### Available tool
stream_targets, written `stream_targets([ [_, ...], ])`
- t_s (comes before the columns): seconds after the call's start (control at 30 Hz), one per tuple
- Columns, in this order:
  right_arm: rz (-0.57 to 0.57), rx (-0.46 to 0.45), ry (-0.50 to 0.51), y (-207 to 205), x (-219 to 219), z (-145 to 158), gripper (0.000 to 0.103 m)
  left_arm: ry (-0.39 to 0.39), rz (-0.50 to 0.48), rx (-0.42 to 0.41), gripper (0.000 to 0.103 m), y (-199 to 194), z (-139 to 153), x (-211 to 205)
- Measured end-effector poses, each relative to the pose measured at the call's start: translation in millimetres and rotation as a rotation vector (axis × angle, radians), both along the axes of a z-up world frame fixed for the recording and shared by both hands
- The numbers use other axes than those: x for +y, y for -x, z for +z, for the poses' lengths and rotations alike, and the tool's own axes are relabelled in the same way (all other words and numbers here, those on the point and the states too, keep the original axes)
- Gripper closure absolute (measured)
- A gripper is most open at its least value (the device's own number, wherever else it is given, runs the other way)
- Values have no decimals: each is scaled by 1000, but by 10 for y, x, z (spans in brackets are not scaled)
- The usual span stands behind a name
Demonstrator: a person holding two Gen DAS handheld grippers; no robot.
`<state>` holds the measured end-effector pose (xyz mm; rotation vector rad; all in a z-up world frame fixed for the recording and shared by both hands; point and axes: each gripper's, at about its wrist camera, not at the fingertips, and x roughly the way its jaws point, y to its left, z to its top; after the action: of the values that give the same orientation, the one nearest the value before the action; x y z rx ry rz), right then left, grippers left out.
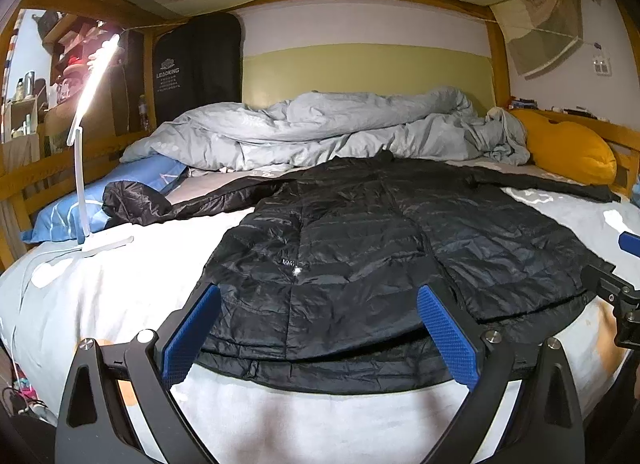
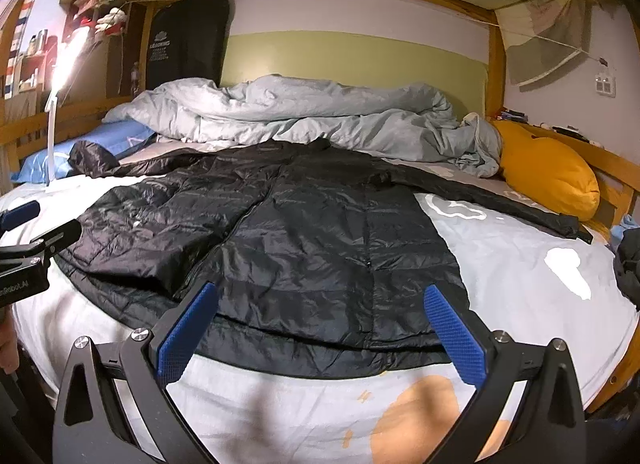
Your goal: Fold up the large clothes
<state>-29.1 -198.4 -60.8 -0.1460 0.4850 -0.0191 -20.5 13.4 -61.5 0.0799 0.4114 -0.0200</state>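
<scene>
jacket [image 1: 360, 232] flat, hem near, collar far

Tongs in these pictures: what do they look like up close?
Each of the tongs, left and right, has two black angular arms with silver bolts, tipped with blue ribbed pads. The left one's black body carries white lettering in the right wrist view.

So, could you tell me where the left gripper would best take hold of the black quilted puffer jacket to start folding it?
Probably the black quilted puffer jacket at its left sleeve, which lies stretched out sideways onto the blue pillow. The open left gripper could come in from the bed's left side, pinch the thin flat cuff end and carry it across the body.
</scene>
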Motion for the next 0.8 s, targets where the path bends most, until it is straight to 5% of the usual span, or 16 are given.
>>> stream_targets([
  [0.2,66,70,43,-11,83,-109,13,-109,-110,112,0,-30,-207,-148],
  [0.4,190,175,251,-7,431,-458,13,-293,-201,241,0,-60,-623,-409],
  [0.47,203,189,315,-16,523,-577,14,-350,-194,255,0,-86,-734,-478],
  [0.63,145,215,414,-160,523,-754,14,-353,-118,234,0,-240,-716,-388],
  [0.8,75,213,414,-362,359,-703,14,-380,-56,222,0,-569,-634,-189],
])
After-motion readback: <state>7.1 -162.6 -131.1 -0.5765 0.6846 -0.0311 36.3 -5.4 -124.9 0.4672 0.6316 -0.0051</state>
